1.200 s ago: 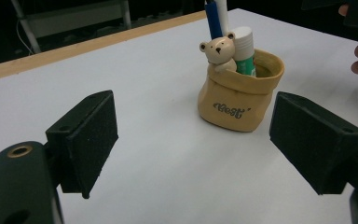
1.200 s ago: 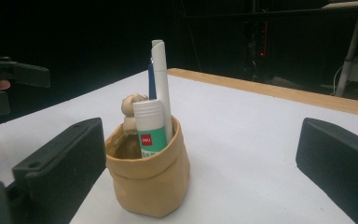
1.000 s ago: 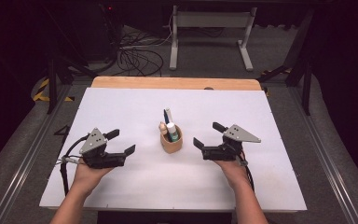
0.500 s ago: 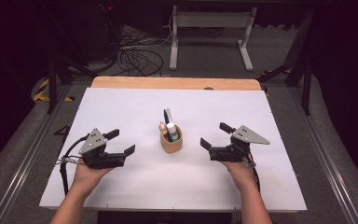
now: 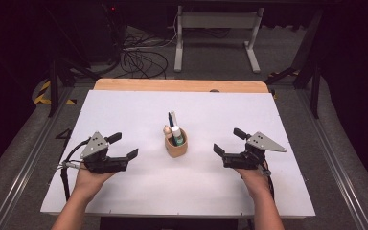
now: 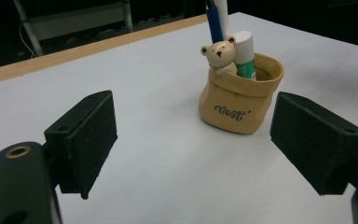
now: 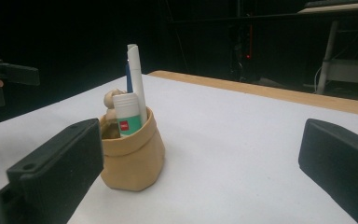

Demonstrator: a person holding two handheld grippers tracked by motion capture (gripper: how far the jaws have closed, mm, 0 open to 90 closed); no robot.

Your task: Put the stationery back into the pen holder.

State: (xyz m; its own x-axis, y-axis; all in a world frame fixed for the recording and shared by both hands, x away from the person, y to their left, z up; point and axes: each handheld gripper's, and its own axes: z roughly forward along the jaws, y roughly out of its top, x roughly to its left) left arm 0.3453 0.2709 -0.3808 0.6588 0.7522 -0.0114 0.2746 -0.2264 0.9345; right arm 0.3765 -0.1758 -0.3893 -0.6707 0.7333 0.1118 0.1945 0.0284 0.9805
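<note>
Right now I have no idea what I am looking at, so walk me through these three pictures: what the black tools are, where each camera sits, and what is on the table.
A person sits at a white table and holds a hand-held tool in each hand. Each tool is a gripper with two black jaws. The high view looks down from above: the left gripper is at the left and the right gripper at the right. The other two pictures come from small cameras riding on the grippers, looking out between their own jaws.

In the middle of the table stands a tan pen holder shaped like a little sack, with a small bear figure on its rim. Inside it stand a glue stick, a white pen and a blue pen.

Both grippers are open and hold nothing.
</note>
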